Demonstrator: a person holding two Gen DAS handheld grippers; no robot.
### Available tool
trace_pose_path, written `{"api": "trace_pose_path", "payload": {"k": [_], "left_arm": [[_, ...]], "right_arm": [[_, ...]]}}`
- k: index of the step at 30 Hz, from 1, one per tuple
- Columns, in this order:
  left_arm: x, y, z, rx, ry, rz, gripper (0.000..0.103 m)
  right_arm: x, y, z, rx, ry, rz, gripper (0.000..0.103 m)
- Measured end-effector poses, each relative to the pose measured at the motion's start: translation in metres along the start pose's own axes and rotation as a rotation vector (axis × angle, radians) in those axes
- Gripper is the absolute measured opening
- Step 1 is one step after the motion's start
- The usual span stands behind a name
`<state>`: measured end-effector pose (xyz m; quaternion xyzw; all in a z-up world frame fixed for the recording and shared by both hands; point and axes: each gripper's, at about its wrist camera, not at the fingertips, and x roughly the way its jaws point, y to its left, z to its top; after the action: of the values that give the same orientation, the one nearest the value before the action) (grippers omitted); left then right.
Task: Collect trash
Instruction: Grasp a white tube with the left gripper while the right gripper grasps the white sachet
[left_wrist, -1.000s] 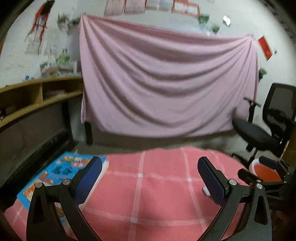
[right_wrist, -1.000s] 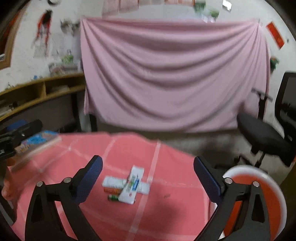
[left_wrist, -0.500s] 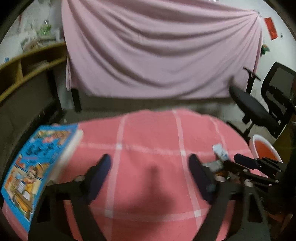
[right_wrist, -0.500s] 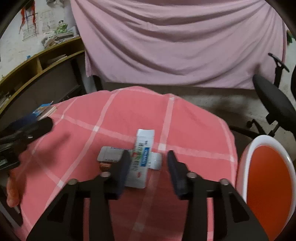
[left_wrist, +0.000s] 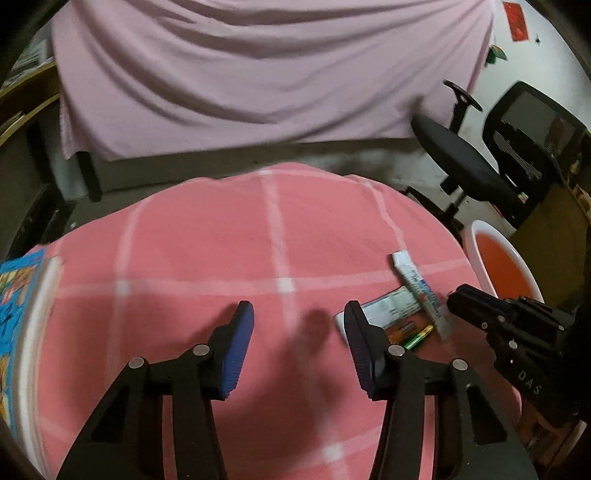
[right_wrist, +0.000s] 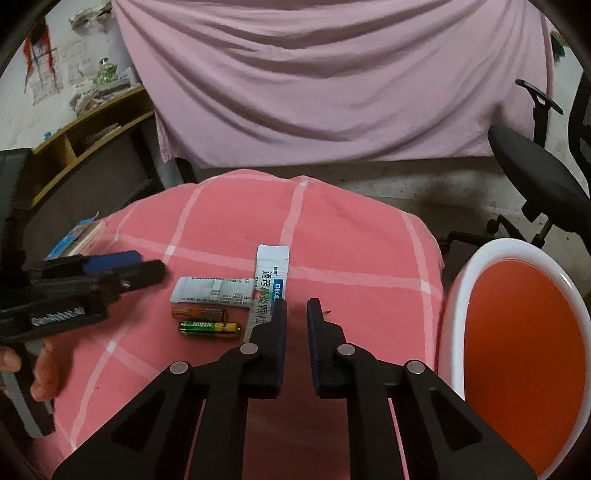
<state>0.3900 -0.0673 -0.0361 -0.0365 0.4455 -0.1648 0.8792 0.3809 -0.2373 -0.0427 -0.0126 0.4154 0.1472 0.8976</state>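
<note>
Trash clustered on the pink-checked counter (right_wrist: 229, 221): two sachets (right_wrist: 271, 280) crossed, two batteries (right_wrist: 209, 327) just beside them. Orange bin (right_wrist: 524, 354) at the counter's right edge. Right claw (right_wrist: 294, 310) just narrowed to nearly shut, nothing between the pads, tips near the upright sachet. Left claw (left_wrist: 298, 321) part-open after closing, empty, just left of the pile. Reopen before descending; straddle one sachet's edge, pinch flat, lift clear of the batteries.

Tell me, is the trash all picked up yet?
Not yet. Nothing looks done: the red bin shows nothing inside. Nothing is in hand: the right hand-held gripper is shut on nothing, the left hand-held gripper has just been closing, empty. The green sachet, blue sachet, orange battery and green battery lie on the cloth.
</note>
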Motion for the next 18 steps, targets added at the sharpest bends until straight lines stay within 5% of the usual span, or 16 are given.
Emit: {"api": "trace_pose_path", "payload": {"k": [9, 18], "left_arm": [[0.021, -0.025, 0.009, 0.120, 0.050, -0.115, 0.044], [0.024, -0.044, -0.003, 0.235, 0.081, -0.110, 0.035]], "right_arm": [[0.001, -0.022, 0.001, 0.115, 0.009, 0.040, 0.010], [0.001, -0.026, 0.001, 0.142, 0.018, 0.060, 0.010]]}}
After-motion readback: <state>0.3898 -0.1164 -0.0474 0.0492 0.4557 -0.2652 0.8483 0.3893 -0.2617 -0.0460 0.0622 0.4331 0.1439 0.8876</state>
